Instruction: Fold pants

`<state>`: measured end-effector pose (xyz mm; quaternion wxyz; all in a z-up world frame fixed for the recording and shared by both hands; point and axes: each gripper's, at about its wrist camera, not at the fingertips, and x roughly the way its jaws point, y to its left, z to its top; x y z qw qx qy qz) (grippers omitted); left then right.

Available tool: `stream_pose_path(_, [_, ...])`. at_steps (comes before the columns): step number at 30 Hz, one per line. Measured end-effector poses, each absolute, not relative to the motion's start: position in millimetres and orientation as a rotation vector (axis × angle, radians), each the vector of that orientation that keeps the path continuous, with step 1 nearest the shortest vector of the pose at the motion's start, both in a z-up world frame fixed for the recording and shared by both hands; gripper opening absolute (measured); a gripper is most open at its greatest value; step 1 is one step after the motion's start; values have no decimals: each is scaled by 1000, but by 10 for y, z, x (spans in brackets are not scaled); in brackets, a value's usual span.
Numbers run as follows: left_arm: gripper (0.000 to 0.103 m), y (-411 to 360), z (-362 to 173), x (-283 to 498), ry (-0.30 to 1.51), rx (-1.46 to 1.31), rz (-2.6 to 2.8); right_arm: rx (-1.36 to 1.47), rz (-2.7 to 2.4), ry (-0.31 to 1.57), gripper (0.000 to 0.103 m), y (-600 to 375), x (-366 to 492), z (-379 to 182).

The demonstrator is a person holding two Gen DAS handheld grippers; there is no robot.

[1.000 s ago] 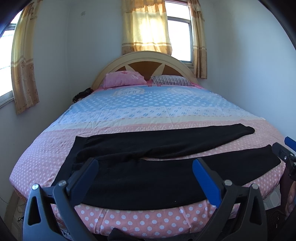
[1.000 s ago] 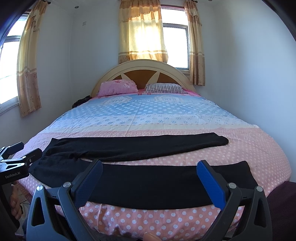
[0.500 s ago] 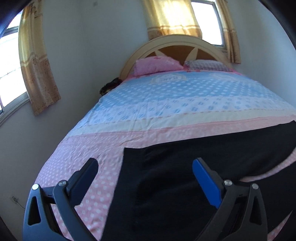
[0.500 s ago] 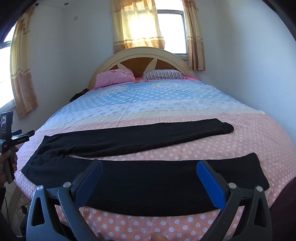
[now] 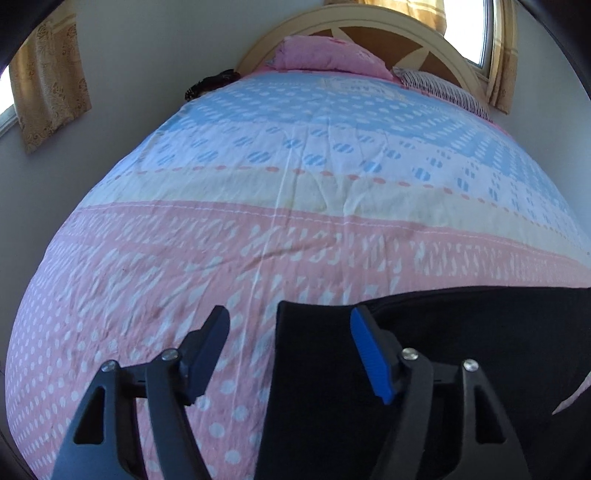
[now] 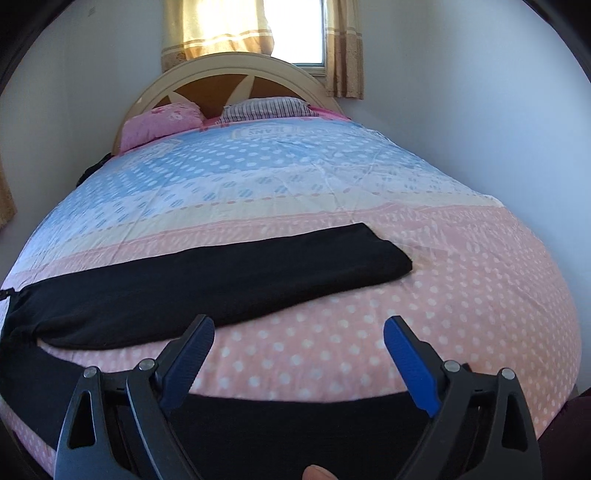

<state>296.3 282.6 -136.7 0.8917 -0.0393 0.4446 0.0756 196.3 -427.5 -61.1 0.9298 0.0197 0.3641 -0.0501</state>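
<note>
Two grippers hang low over the foot of the bed, both with their blue pads spread wide and nothing between them.

From the left gripper (image 5: 290, 330), the black pants (image 5: 443, 369) lie ahead and to its right. Their waist edge runs straight between the two fingers, so the right pad (image 5: 369, 356) is above black cloth while the left pad sits above the pink dotted bedspread (image 5: 166, 258). I cannot tell whether either pad touches the fabric. Beyond the tool the bedspread turns cream, then blue, and far ahead a pink pillow (image 5: 328, 59) and a striped pillow (image 5: 443, 90) rest against the arched headboard (image 5: 417, 33).

From the right gripper (image 6: 299, 334), one pant leg (image 6: 221, 280) stretches across the bed just ahead, running from far left to a squared hem ahead and slightly right. The other pant leg (image 6: 295, 417) lies directly beneath the tool, along the near edge of the mattress, with a strip of pink bedspread between the two legs. A fingertip (image 6: 317, 473) peeks in at the very bottom, behind the tool.
</note>
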Motion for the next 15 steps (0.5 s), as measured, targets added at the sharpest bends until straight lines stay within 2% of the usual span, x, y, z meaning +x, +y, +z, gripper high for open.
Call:
stream_pose_path(1, [61,2819,-1413,2996,937,-77,147,57,-115,756,89,-4383,2034,-627])
stream_pose_path(3, [38,2834,-1483,3040,968,-92,103,104,-135,781,85,-4613,2162,-658])
stream_pose_path(5, [35,2810,-1475,3021,954,-83,87,158,-172,789,84,-4871,2254,-670])
stream_pose_path(8, [20,2775,-1459,3015,947,-47,65,197,-247,797,76,-5266,2391,-670])
stream_pose_path(15, [18,2716,-1477,3085,933,0,67,327,-290,845,75,-5898,2813,-733])
